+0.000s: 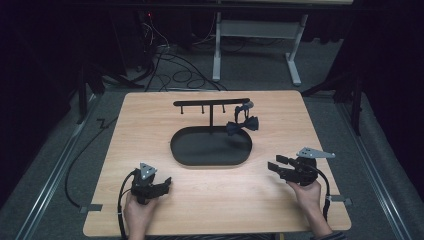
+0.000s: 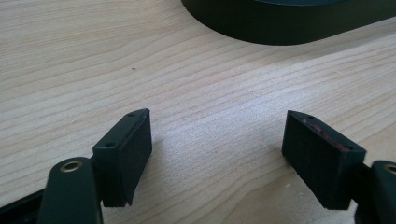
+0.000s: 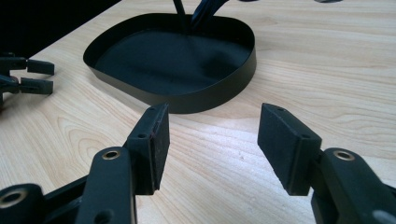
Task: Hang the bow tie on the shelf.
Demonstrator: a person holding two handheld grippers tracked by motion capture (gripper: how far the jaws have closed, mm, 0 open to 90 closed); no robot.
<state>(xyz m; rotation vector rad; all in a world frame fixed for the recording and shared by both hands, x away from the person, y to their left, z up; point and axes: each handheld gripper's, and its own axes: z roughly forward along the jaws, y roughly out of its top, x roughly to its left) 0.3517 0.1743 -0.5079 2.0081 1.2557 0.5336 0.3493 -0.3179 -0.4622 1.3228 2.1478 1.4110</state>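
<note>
Both sets of jaws are spread wide with nothing in them, left gripper (image 1: 161, 184) around 7 o'clock on the wooden table (image 1: 150, 120) and right gripper (image 1: 275, 163) around 4. The bow tie (image 1: 242, 125) hangs off the rack (image 1: 211, 102) over the black tray (image 1: 210, 157), about 1 o'clock. I'd come in slow with the right one and pinch the knot squarely; dark room, cables on the floor (image 1: 175, 75) behind.
</note>
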